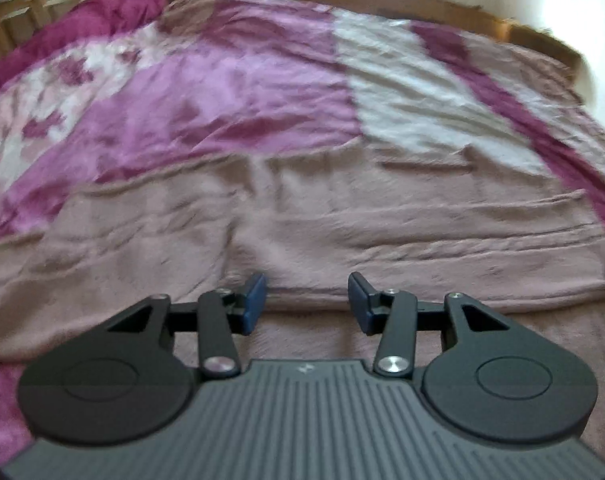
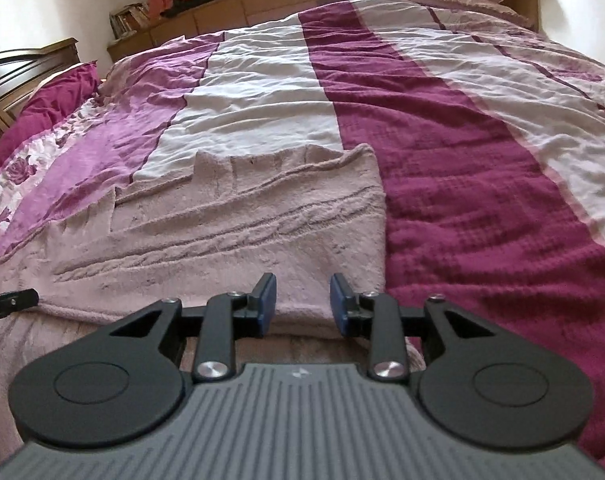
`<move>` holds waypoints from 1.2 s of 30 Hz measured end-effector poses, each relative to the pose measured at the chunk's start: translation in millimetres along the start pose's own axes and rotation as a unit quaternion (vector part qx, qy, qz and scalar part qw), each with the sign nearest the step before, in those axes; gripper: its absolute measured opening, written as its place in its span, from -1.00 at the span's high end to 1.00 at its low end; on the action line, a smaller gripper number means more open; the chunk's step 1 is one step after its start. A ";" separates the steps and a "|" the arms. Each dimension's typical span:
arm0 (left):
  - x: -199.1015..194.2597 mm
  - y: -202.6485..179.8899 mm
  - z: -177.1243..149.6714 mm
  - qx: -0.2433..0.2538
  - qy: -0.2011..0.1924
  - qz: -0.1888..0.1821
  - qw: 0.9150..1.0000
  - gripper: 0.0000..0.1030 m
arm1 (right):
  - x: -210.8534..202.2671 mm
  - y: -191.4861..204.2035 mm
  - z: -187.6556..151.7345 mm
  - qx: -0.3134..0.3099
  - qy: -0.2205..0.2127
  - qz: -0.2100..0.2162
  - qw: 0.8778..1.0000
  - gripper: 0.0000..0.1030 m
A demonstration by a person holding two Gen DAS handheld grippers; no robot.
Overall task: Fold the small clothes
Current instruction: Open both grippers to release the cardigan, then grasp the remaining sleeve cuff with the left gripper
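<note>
From the left wrist, the left gripper (image 1: 307,304) hangs over the near edge of the bed with its jaws standing apart and nothing between the blue pads (image 1: 256,300). The pale pink knitted garment (image 1: 302,216) lies flat on the striped bedspread (image 1: 238,92), spread across the whole near part of the bed from the left side to the right. A folded edge crosses just beyond the pads, so a second layer seems to lie over the near strip. This view is blurred, so the knit's finer detail cannot be read.

From the right wrist, the right gripper (image 2: 303,304) also has its jaws apart and empty, poised above the garment's (image 2: 238,220) near right corner. The garment's right edge runs away from the camera beside the dark magenta stripe (image 2: 442,152), and its far edge is stepped and uneven where it meets the white stripe (image 2: 254,108). Its long axis seems to run across the bed, side to side, with the ribbed lines slanting roughly that way. The tip of the other gripper shows at the left border.

The risks, as I judge them: the knit is thick and soft, so pads closing here could catch only the top layer, or pinch the bedspread beneath along with it. Uneven lifting by the two hands would skew the fold, given the already ragged far edge.
</note>
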State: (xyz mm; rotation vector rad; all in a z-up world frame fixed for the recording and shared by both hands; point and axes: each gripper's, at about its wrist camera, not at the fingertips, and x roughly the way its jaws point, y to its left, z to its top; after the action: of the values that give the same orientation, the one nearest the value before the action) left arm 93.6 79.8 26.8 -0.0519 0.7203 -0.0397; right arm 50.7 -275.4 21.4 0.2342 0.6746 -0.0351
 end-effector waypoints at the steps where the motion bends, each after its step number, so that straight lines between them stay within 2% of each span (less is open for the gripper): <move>1: 1.9 2.2 -1.1 0.000 0.003 0.005 1.000 0.09 | 1.5 -2.8 0.0 0.001 0.002 0.001 1.000 0.28; 5: -1.2 3.8 -2.5 0.004 0.005 0.010 1.000 0.09 | 7.6 -12.8 -6.5 0.012 -0.004 0.015 1.000 0.28; 10: -10.1 9.9 -2.3 -0.021 0.016 0.025 0.999 0.08 | 6.7 -11.5 -8.3 0.006 -0.012 0.018 1.000 0.21; 14: -26.7 19.0 -1.0 -0.033 0.015 0.034 0.999 0.08 | -2.6 -12.5 -3.0 0.035 -0.010 0.037 0.999 -0.14; 20: -60.9 37.5 -0.8 -0.051 0.011 0.045 0.998 0.08 | -27.0 2.9 -5.9 0.017 -0.019 0.035 0.999 -0.41; 26: -85.5 59.3 -7.0 -0.063 0.024 0.075 0.995 0.08 | -52.2 9.4 -14.4 0.030 -0.011 0.056 0.998 -0.44; 31: -102.0 84.8 -11.7 -0.080 0.030 0.093 0.992 0.08 | -68.6 16.8 -21.0 0.034 -0.011 0.070 0.997 -0.54; 36: -111.7 114.5 -15.9 -0.112 0.035 0.123 0.985 0.08 | -80.0 26.7 -30.4 0.028 -0.007 0.083 0.996 -0.57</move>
State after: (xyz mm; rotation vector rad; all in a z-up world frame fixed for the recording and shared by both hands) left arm 1.4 199.6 81.4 -0.1775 0.7947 0.2771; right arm -27.6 -246.0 53.7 0.3424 0.6391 0.1033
